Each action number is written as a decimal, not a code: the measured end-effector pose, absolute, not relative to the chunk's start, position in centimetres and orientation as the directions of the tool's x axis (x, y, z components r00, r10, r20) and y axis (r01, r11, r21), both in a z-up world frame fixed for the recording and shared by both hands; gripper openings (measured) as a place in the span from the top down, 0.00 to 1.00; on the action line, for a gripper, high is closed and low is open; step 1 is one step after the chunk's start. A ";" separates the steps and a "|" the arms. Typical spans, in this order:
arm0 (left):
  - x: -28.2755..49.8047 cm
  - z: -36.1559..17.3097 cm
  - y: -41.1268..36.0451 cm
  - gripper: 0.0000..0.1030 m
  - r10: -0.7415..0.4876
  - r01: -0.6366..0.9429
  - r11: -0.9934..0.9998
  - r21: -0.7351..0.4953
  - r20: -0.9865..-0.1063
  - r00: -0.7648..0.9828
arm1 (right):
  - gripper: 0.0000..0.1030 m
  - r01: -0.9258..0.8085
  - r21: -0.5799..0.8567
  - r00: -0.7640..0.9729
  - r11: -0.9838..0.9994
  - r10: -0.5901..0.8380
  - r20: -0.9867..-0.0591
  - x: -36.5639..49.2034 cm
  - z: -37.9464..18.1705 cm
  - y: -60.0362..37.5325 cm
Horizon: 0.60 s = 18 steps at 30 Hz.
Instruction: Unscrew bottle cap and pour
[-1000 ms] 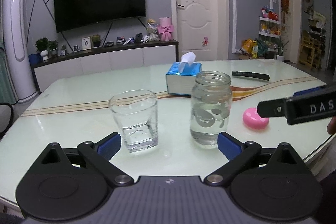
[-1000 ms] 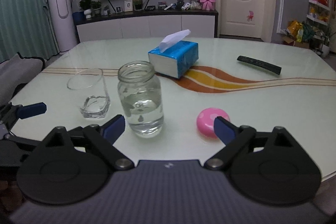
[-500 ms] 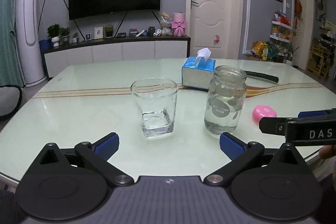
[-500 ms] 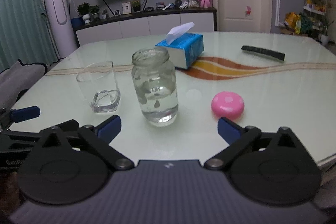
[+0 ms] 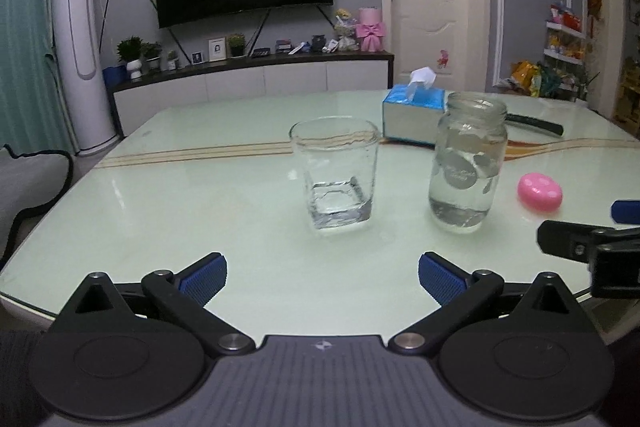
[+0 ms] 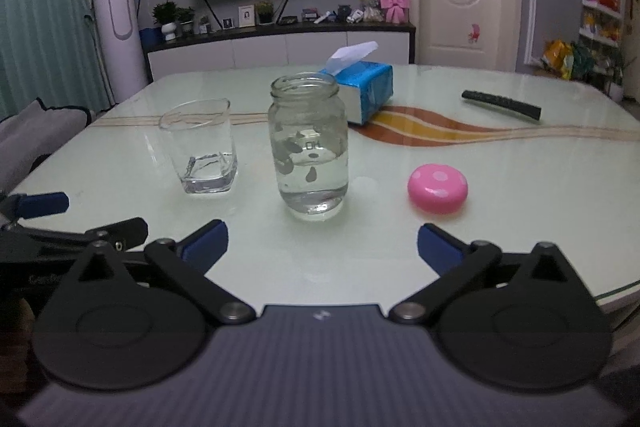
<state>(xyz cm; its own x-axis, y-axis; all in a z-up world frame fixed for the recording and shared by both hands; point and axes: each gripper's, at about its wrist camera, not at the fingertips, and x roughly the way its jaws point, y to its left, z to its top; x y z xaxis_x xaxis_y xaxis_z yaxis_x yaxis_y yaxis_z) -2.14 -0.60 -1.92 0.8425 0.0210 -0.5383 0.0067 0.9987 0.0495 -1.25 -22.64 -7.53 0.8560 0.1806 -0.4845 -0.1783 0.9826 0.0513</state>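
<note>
A clear glass bottle (image 5: 467, 163) (image 6: 308, 147), partly filled with water, stands open and upright on the table. Its pink dotted cap (image 5: 540, 192) (image 6: 437, 188) lies on the table to its right. A clear tumbler (image 5: 336, 173) (image 6: 200, 147) with a little water stands left of the bottle. My left gripper (image 5: 322, 279) is open and empty, short of the tumbler. My right gripper (image 6: 322, 247) is open and empty, short of the bottle and cap.
A blue tissue box (image 5: 414, 115) (image 6: 366, 89) sits behind the bottle. A black remote (image 5: 534, 123) (image 6: 502, 105) lies at the back right. The pale green table (image 5: 200, 187) has its near edge just under both grippers. A TV cabinet stands behind.
Both grippers have drawn back from the table and away from the bottle, and the left one has swung left. The bottle, tumbler and cap have stayed in place.
</note>
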 end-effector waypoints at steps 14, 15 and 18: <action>-4.2 -2.1 0.3 0.00 0.025 -0.011 1.000 0.029 -0.530 0.848 | 0.00 -0.179 -0.033 0.909 0.983 0.153 -0.387 -3.9 -7.7 -21.5; -4.3 -2.1 0.3 0.00 0.023 -0.010 1.000 0.028 -0.528 0.849 | 0.00 -0.178 -0.036 0.912 0.983 0.151 -0.381 -4.0 -7.6 -21.5; -4.4 -1.9 0.2 0.00 0.019 -0.005 1.000 0.027 -0.522 0.853 | 0.00 -0.172 -0.040 0.918 0.984 0.145 -0.369 -4.0 -7.5 -21.5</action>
<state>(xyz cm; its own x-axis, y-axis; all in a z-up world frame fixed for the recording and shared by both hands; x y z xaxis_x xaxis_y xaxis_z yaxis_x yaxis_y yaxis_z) -4.43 0.16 -1.92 0.8527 0.0187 -0.5221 -0.0053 0.9996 0.0272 -3.98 -21.46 -7.53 0.9179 0.1451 -0.3694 -0.1715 0.9844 -0.0395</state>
